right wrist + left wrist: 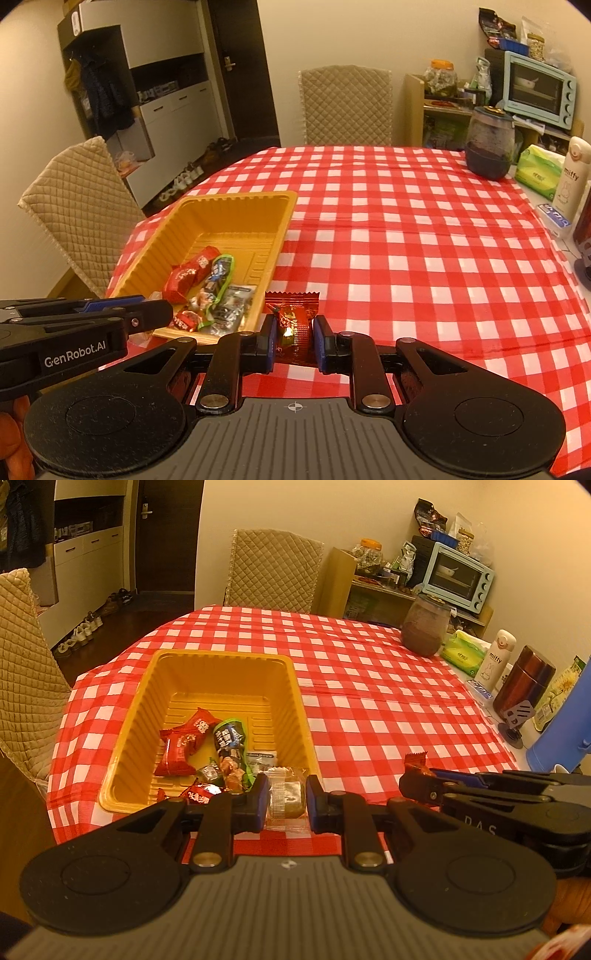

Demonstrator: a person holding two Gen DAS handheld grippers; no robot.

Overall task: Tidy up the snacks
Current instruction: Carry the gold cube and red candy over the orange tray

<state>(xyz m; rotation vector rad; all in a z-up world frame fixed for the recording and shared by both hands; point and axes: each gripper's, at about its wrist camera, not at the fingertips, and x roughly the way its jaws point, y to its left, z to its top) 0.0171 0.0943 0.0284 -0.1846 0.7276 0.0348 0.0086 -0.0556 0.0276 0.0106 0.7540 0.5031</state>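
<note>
Both tongs clamped on wrapped snacks beside ribbed yellow plastic tray on checked desk.

Left tongs: nearly closed on clear-wrapped greenish-brown square cake, at tray's near right corner. Right tongs: nearly closed on glossy red foil packet, just right of tray. "GenRobot.AI" lettering readable in right view only; brown metal canister in full in left view only. Crinkly red and green wrappers piled in tray.
</note>
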